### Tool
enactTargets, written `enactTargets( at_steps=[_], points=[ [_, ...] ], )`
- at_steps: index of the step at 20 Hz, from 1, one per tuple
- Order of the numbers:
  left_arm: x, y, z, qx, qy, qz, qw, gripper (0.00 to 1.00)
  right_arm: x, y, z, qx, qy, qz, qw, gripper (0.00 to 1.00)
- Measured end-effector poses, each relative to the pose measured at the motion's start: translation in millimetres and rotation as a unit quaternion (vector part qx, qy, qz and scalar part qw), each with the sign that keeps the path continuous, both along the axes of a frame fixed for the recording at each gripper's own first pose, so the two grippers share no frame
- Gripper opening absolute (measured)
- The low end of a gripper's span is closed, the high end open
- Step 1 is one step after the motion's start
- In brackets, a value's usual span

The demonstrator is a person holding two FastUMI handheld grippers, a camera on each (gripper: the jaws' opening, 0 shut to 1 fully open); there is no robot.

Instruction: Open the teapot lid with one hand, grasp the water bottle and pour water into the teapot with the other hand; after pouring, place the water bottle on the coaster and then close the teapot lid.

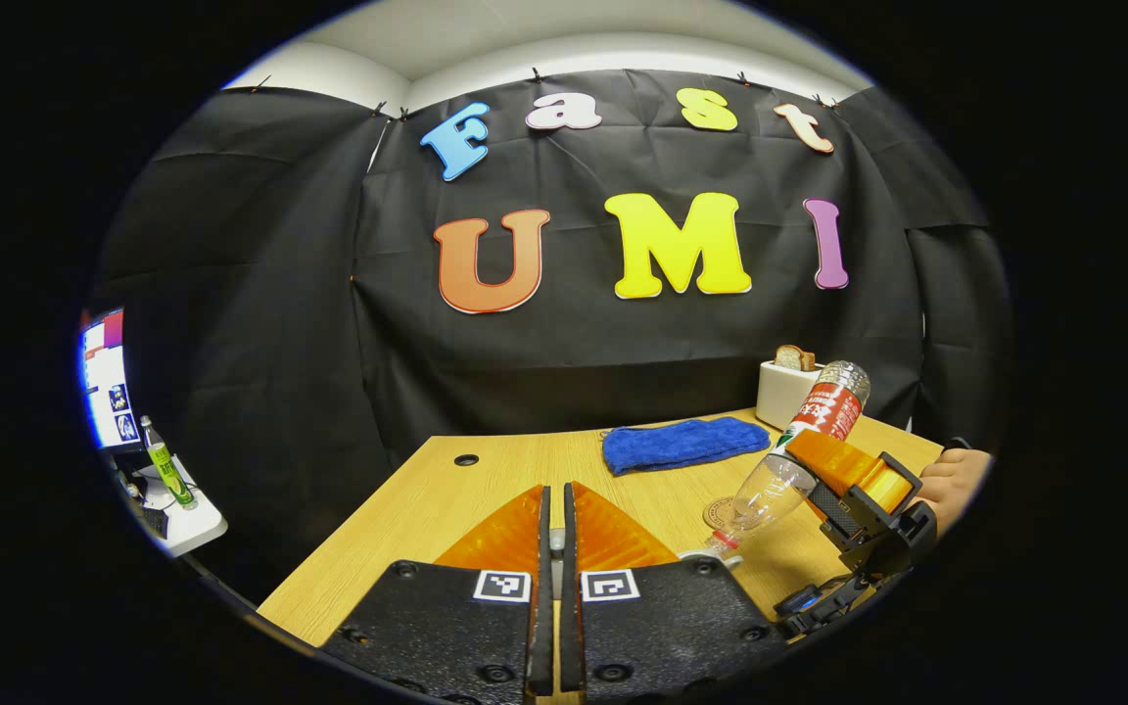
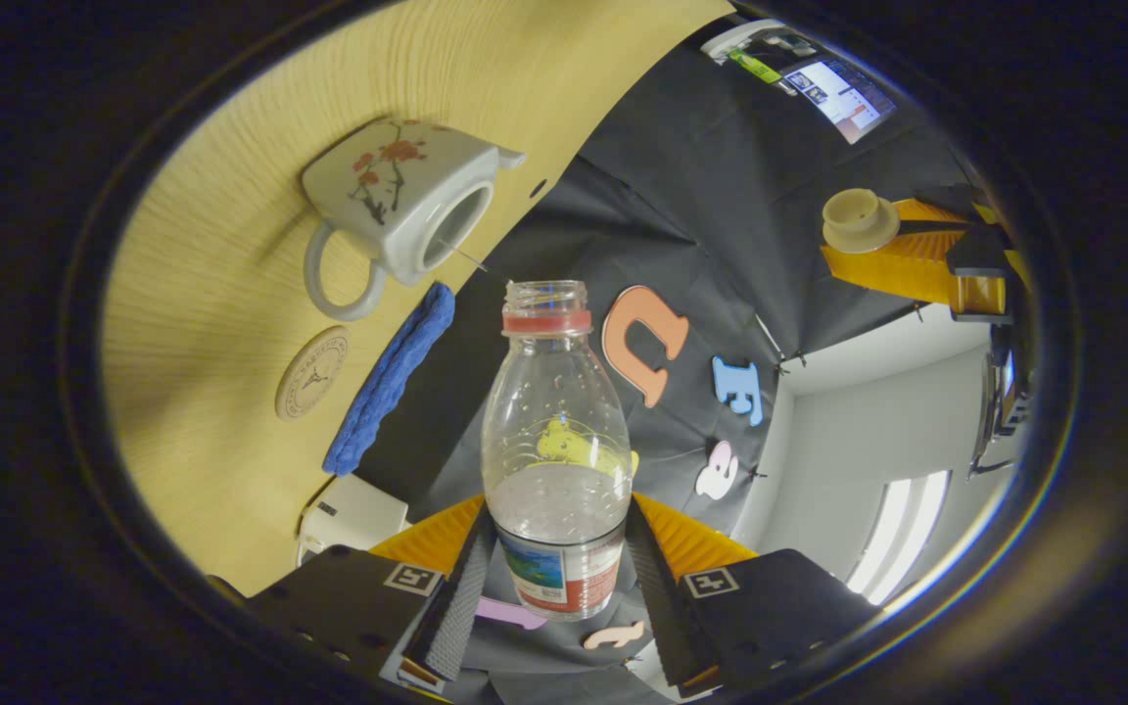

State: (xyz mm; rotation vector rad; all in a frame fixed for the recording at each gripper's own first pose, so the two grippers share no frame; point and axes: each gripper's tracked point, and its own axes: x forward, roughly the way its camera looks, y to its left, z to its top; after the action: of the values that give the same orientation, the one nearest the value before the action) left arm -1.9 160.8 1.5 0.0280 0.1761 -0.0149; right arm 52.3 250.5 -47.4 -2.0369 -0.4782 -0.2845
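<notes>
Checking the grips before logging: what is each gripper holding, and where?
Right gripper clamps the water bottle at its labelled lower body. Left gripper pinches the teapot lid by its knob.

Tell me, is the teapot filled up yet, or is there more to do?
Done: the lid is off, pinched in the left hand-held gripper, so the teapot sits open. In hand: the right hand-held gripper holds the uncapped water bottle, tipped neck-down; whether water is flowing is unclear. Left: finish pouring, stand the bottle on the coaster, then put the lid back.
</notes>
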Motion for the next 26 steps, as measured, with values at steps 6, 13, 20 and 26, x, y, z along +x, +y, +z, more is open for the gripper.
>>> enactTargets(
  at_steps=[6,13,20,26],
  points=[
    [5.6,7.6,-7.7,-0.005,0.006,0.003,1.0,0.05,5.2,-7.8,-4.1,0.077,0.02,0.035,0.996,0.77],
    [11.5,11.4,-14.2,-0.007,0.011,0.008,1.0,0.05,22.2,-33.0,12.8,0.334,0.099,0.082,0.934,0.74],
    [13.4,8.0,-17.0,0.003,0.015,0.003,1.0,0.05,56.9,-51.8,19.4,0.566,0.198,0.085,0.796,0.77],
    [18.0,8.1,-24.6,0.004,0.021,0.008,1.0,0.05,86.1,-50.8,20.6,0.743,0.248,0.088,0.616,0.77]
  ],
)
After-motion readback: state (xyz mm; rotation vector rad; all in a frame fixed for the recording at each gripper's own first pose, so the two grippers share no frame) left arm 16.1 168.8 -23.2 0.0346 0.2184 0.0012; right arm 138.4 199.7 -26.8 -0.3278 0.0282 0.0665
